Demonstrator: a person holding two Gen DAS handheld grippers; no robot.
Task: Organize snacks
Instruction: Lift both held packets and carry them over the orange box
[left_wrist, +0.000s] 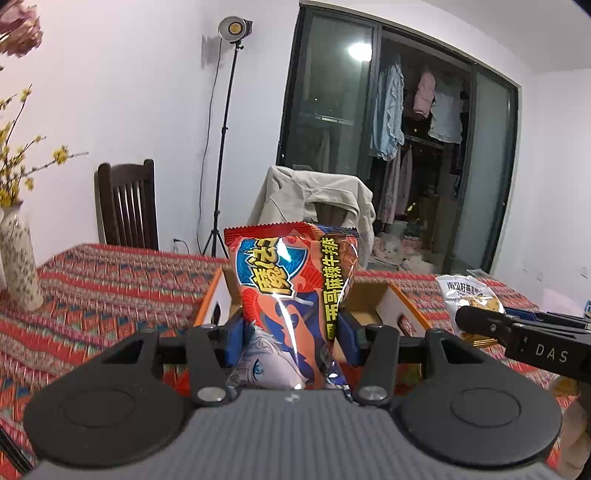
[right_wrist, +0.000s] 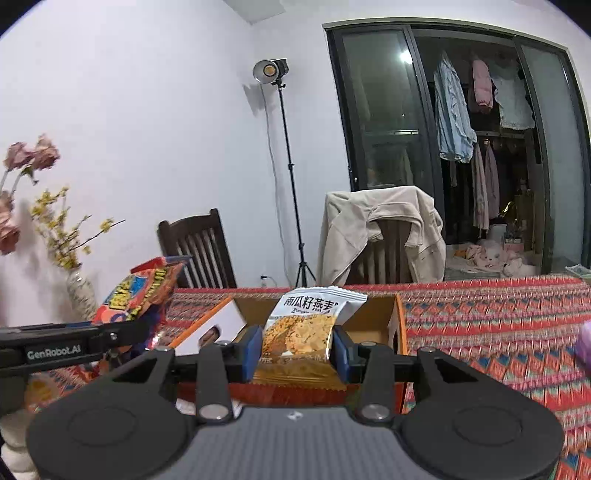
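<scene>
From the left wrist, the left gripper (left_wrist: 291, 341) is clamped on the red snack packet (left_wrist: 291, 295), which stands upright between its pads, long axis vertical, above the open cardboard box (left_wrist: 369, 306). From the right wrist, the right gripper (right_wrist: 297, 349) pinches the white-and-orange oat snack packet (right_wrist: 304, 328), upright too, in front of that box (right_wrist: 384, 325).

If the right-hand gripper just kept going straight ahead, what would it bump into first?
Probably the open cardboard box right ahead: the right gripper, its fingers clamped on the white oat-crisp packet, points slightly down toward it. Depth is uncertain.
</scene>
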